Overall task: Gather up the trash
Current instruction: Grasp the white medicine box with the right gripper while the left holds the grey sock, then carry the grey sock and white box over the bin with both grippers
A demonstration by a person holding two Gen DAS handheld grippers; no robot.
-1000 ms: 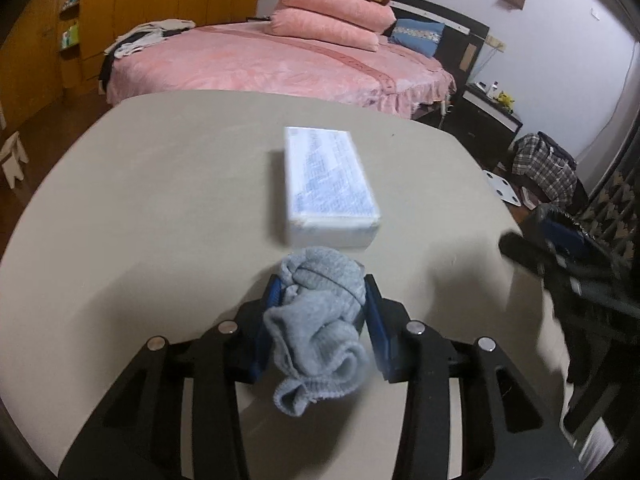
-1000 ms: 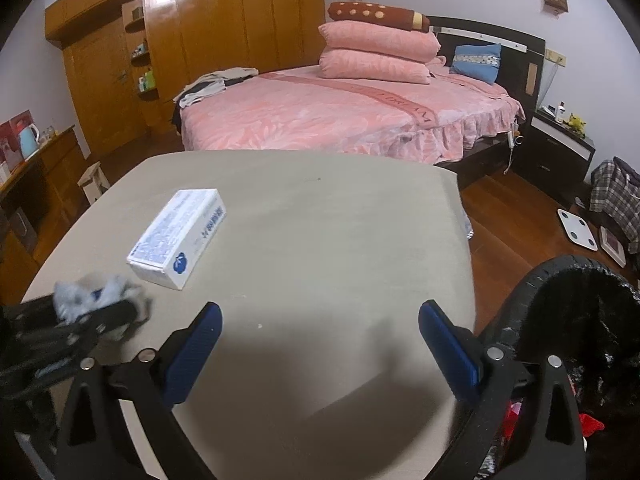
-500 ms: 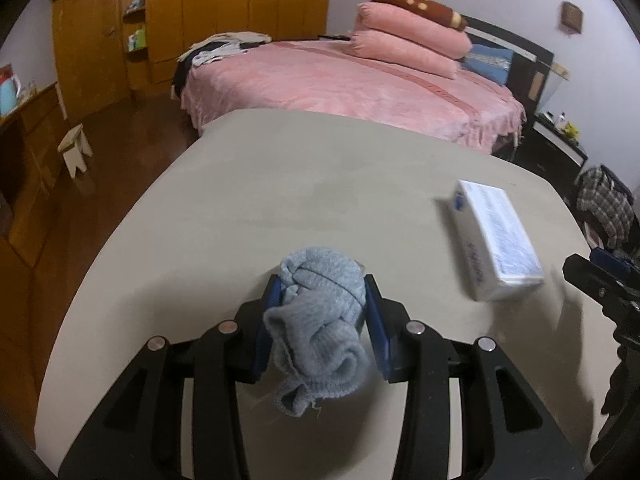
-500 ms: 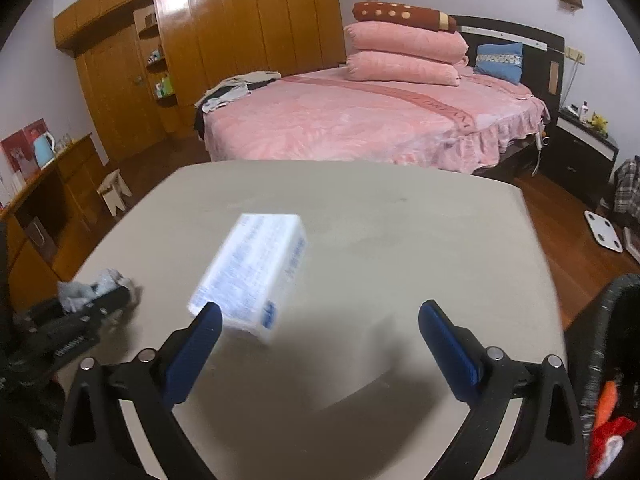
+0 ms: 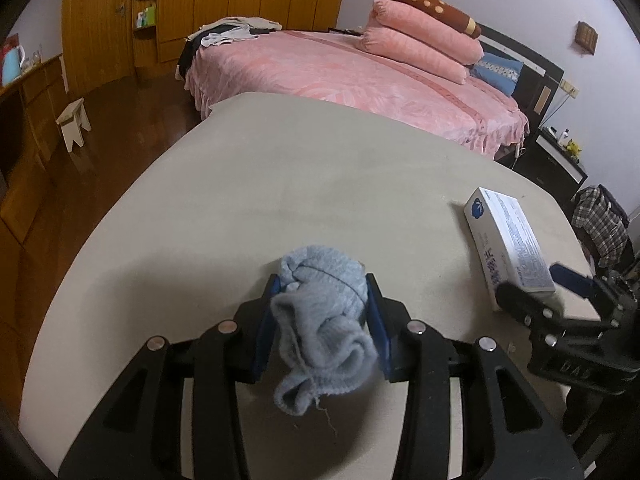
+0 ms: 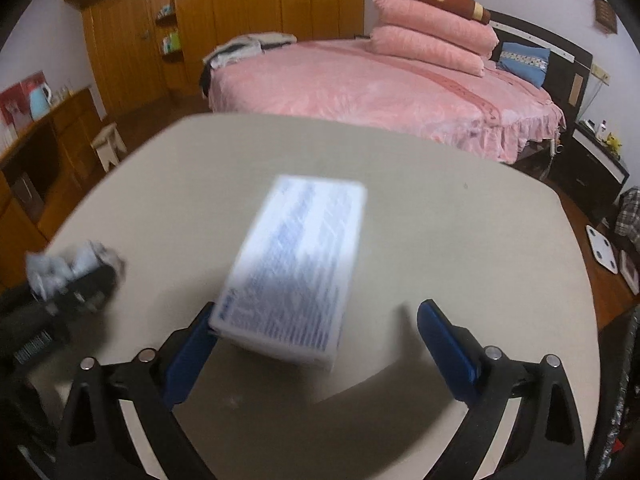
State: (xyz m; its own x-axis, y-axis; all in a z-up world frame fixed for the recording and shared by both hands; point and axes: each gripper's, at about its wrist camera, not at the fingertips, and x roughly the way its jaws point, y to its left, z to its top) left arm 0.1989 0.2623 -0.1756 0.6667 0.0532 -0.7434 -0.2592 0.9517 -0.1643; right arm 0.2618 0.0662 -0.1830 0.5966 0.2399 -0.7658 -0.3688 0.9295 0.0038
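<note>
A crumpled light blue sock [image 5: 324, 312] is pinched between the blue pads of my left gripper [image 5: 322, 312], held above the beige table [image 5: 280, 184]. A white box with blue print [image 5: 508, 248] lies flat on the table to the right of it. In the right wrist view the box [image 6: 296, 264] reaches between the wide-spread fingers of my right gripper [image 6: 316, 344]. Its near left corner sits at the left pad [image 6: 188, 356], while the right pad stands well clear. The left gripper with the sock [image 6: 68, 268] shows blurred at the left.
A pink bed [image 6: 380, 84] with stacked pillows stands beyond the table's far edge. Wooden wardrobes [image 5: 200, 12] line the back wall, with a small white stool [image 5: 74, 120] on the wood floor at left. The dark rim of a bin [image 6: 624, 400] shows at the right edge.
My right gripper has swung left and forward until the box lies between its fingers. The left gripper, sock still in it, has swung left, so the box now sits at its right.
</note>
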